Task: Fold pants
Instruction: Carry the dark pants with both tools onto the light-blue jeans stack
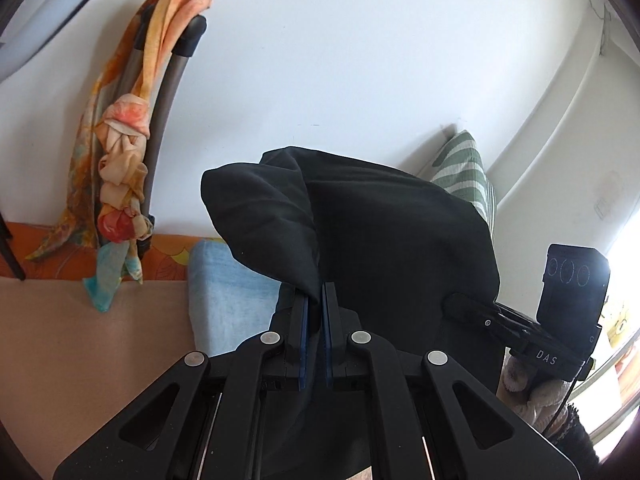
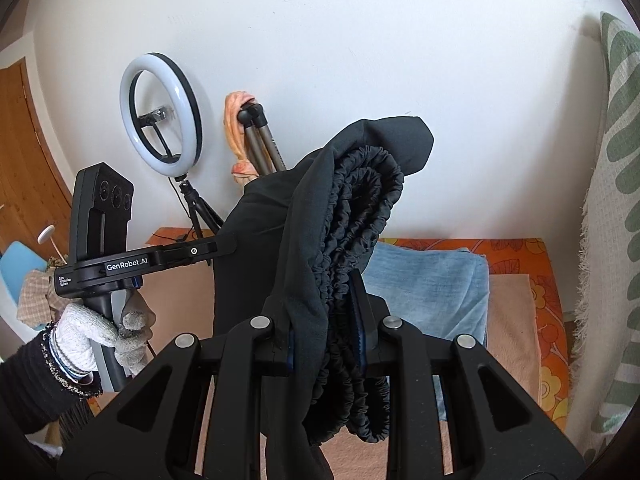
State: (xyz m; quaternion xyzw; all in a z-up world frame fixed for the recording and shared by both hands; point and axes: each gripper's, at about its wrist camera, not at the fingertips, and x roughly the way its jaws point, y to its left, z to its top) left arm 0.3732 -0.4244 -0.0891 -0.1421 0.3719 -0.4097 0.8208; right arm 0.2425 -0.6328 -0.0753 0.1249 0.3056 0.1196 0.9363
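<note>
Black pants [image 1: 380, 236] hang in the air between my two grippers, above the bed. My left gripper [image 1: 315, 300] is shut on a fold of the black cloth, which bulges over its fingertips. My right gripper [image 2: 326, 300] is shut on the gathered elastic waistband [image 2: 360, 208] of the pants [image 2: 256, 248]. In the left wrist view the right gripper [image 1: 472, 308] grips the cloth's right edge. In the right wrist view the left gripper [image 2: 216, 250] pinches the cloth's left edge, held by a gloved hand [image 2: 100, 336].
Folded light blue jeans [image 2: 432, 280] lie on a beige blanket [image 2: 512, 328] over an orange floral sheet [image 2: 548, 260]. A ring light on a tripod [image 2: 160, 112] and a scarf-draped tripod [image 1: 128, 152] stand at the white wall. A green striped pillow [image 1: 464, 172] is right.
</note>
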